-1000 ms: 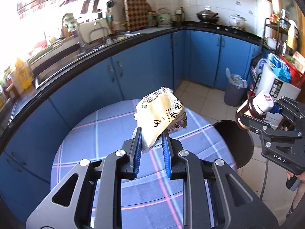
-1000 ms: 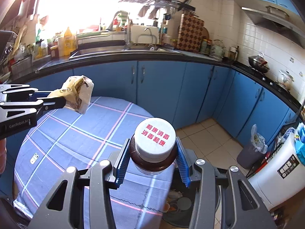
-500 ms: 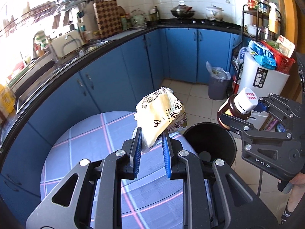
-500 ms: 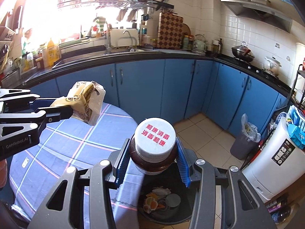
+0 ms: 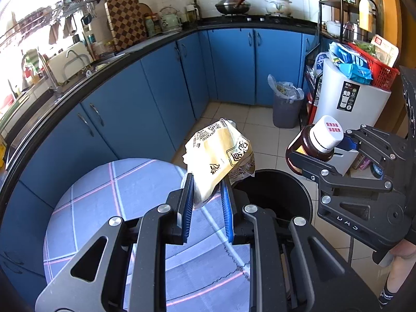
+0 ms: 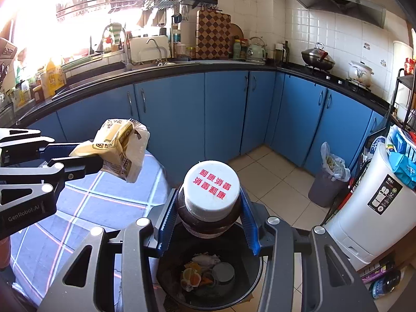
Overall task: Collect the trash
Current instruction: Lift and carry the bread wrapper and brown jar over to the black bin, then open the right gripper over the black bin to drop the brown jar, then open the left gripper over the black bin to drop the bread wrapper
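Observation:
My left gripper (image 5: pixel 206 191) is shut on a crumpled yellow-and-white food wrapper (image 5: pixel 219 156), held above the table's right edge beside the black trash bin (image 5: pixel 275 195). The wrapper also shows in the right wrist view (image 6: pixel 119 148). My right gripper (image 6: pixel 208 215) is shut on a brown bottle with a white cap (image 6: pixel 210 192), held directly over the black bin (image 6: pixel 249 288), which holds food scraps. The bottle (image 5: pixel 316 140) and right gripper (image 5: pixel 309 153) show at right in the left wrist view.
A round table with a blue checked cloth (image 5: pixel 109 195) stands left of the bin. Blue cabinets (image 6: pixel 221 114) curve around behind. A grey lined bin (image 5: pixel 286 106) and a white appliance (image 6: pixel 369 205) stand at right on the tiled floor.
Both grippers have moved right, off the table toward the black bin. The bottle now hangs over the bin's opening; the wrapper sits at the table's edge. Both grips are unchanged.

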The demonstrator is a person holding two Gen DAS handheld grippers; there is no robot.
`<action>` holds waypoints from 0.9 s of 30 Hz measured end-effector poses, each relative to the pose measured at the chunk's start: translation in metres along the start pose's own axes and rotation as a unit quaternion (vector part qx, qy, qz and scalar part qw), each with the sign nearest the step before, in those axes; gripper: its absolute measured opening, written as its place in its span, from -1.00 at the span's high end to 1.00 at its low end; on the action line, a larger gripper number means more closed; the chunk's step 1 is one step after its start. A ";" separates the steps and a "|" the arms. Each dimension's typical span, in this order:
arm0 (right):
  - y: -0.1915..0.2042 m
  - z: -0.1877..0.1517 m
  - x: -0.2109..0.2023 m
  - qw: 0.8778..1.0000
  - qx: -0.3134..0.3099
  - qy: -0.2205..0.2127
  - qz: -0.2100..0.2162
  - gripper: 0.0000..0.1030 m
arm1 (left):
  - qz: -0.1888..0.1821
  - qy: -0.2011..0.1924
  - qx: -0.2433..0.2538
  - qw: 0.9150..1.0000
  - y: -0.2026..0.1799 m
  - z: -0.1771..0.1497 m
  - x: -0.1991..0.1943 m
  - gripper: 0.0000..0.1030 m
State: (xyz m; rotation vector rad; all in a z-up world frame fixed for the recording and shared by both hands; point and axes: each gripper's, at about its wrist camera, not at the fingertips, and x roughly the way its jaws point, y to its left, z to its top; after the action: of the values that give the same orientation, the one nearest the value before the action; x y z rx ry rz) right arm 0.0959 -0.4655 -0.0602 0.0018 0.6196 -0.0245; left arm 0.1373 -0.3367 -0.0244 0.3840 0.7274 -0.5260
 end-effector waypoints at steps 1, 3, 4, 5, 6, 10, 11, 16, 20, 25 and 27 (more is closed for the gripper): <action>-0.002 0.000 0.003 1.000 0.001 0.001 -0.001 0.14 | -0.001 0.001 0.001 1.000 -0.001 0.001 0.003 0.59; -0.005 -0.001 0.007 1.000 0.002 0.003 -0.001 0.14 | -0.003 0.004 0.002 1.000 -0.004 0.004 0.008 0.59; -0.006 -0.001 0.009 1.000 0.003 0.004 0.000 0.14 | -0.004 0.005 0.003 1.000 -0.003 0.004 0.010 0.59; -0.007 -0.002 0.011 1.000 0.003 0.005 0.000 0.14 | -0.004 0.006 0.004 1.000 -0.004 0.005 0.013 0.59; -0.008 -0.002 0.013 1.000 0.003 0.005 0.000 0.14 | -0.005 0.007 0.005 1.000 -0.005 0.006 0.015 0.59; -0.012 -0.003 0.022 1.000 0.005 0.009 0.004 0.14 | -0.007 0.012 0.006 1.000 -0.006 0.009 0.024 0.59; -0.013 -0.003 0.024 1.000 0.006 0.010 0.004 0.14 | -0.007 0.013 0.006 1.000 -0.006 0.009 0.026 0.59; -0.016 -0.004 0.034 1.000 0.007 0.015 0.008 0.14 | -0.008 0.018 0.005 1.000 -0.005 0.012 0.036 0.59; -0.018 -0.004 0.040 1.000 0.005 0.017 0.010 0.13 | -0.007 0.021 0.003 1.000 -0.005 0.014 0.043 0.58; -0.020 -0.001 0.041 1.000 0.003 -0.001 -0.007 -0.54 | -0.007 0.022 0.005 1.000 -0.005 0.017 0.047 0.59; -0.021 0.000 0.039 1.000 0.002 -0.010 -0.018 -0.62 | -0.009 0.023 0.006 1.000 -0.006 0.018 0.050 0.59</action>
State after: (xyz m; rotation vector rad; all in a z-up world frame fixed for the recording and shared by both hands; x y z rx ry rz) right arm 0.1267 -0.4876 -0.0830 -0.0065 0.5994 -0.0598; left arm 0.1743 -0.3665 -0.0486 0.4025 0.7725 -0.5395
